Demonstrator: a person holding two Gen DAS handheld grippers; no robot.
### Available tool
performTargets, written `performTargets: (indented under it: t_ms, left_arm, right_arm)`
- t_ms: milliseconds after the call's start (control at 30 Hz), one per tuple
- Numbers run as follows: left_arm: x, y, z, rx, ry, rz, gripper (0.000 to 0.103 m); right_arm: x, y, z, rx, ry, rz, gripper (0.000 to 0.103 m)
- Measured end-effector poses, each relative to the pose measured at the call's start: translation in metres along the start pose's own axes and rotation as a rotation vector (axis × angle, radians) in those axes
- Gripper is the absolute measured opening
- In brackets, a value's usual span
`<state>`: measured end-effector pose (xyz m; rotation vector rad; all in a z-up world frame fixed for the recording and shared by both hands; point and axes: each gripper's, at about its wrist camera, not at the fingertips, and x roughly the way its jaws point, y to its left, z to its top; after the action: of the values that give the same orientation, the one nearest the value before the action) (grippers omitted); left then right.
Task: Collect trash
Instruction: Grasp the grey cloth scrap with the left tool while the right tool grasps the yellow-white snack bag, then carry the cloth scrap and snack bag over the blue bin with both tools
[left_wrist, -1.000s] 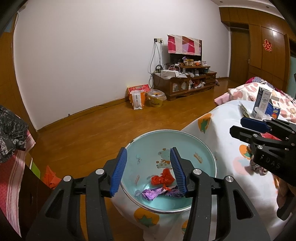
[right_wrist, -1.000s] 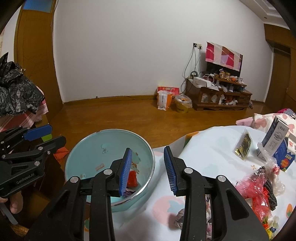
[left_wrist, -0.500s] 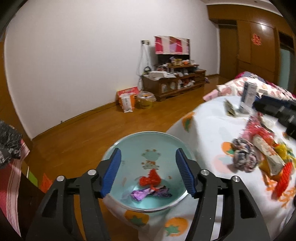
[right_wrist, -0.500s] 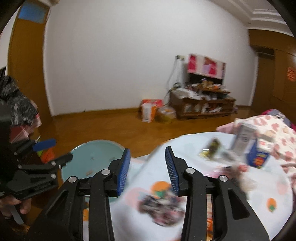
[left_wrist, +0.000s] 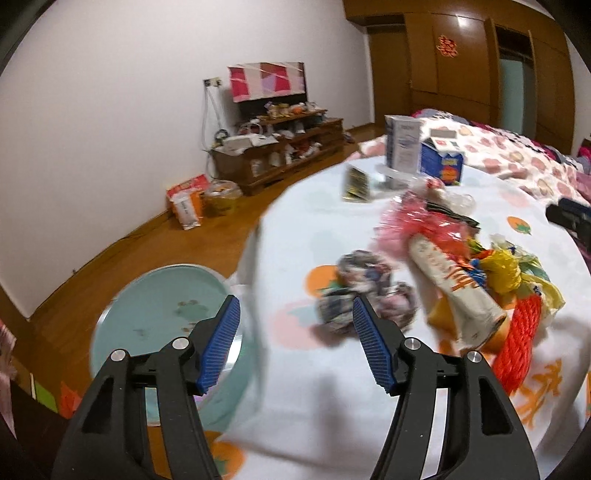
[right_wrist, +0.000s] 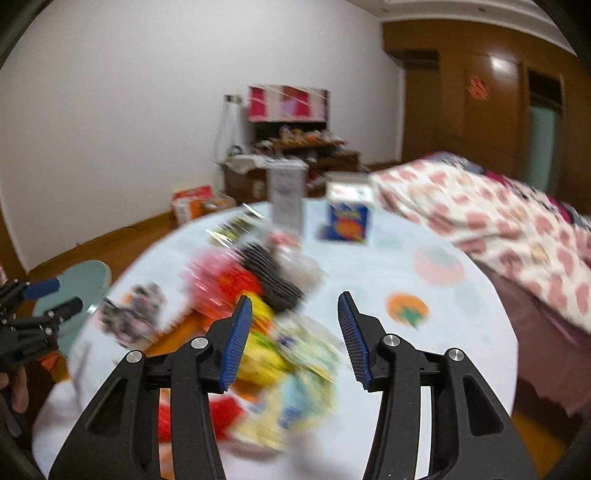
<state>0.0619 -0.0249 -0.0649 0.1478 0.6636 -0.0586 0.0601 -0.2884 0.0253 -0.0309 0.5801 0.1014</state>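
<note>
Between picks, both heading for the trash. Teal basin off the counter's left edge. Left gripper open, empty, near the crumpled paper wad. Right gripper widening, empty, over the yellow wrapper mid-counter. Next: lower, straddle one piece, close.

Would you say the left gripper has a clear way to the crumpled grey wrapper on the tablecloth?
Probably yes. The left gripper is open and empty, and the crumpled grey wrapper lies just ahead of its right finger, at the near edge of the trash pile, with nothing in between.
</note>
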Motion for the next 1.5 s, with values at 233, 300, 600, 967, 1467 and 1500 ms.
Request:
performTargets:
  t_ms: [233,300,600,967,1467,1500]
  left_arm:
    - [0.044,-0.033,-0.001,0.028,0.081,-0.048,0.045]
    - [0.049,-0.033,-0.003,0.025,0.104,-0.082,0.028]
    - [0.027,-0.020,0.000,0.029,0.054,-0.115,0.014]
    - [-0.003,0.004,0.004,0.002,0.011,-0.101,0.014]
    - [-0.033,0.046,0.010,-0.050,-0.069,-0.003,0.014]
    - [-0.033,0.049,0.009,-0.055,-0.069,0.004,0.014]
  right_arm:
    - [0.011,-0.032,-0.021,0.059,0.040,-0.041,0.048]
    - [0.015,-0.030,-0.022,0.057,0.048,-0.035,0.048]
    - [0.044,-0.016,-0.030,0.031,0.156,0.001,0.047]
    - [0.041,-0.011,-0.029,0.022,0.178,0.070,0.017]
    - [0.014,0.043,0.027,-0.077,0.008,0.112,0.016]
    - [0.016,0.053,0.032,-0.090,0.003,0.127,0.016]
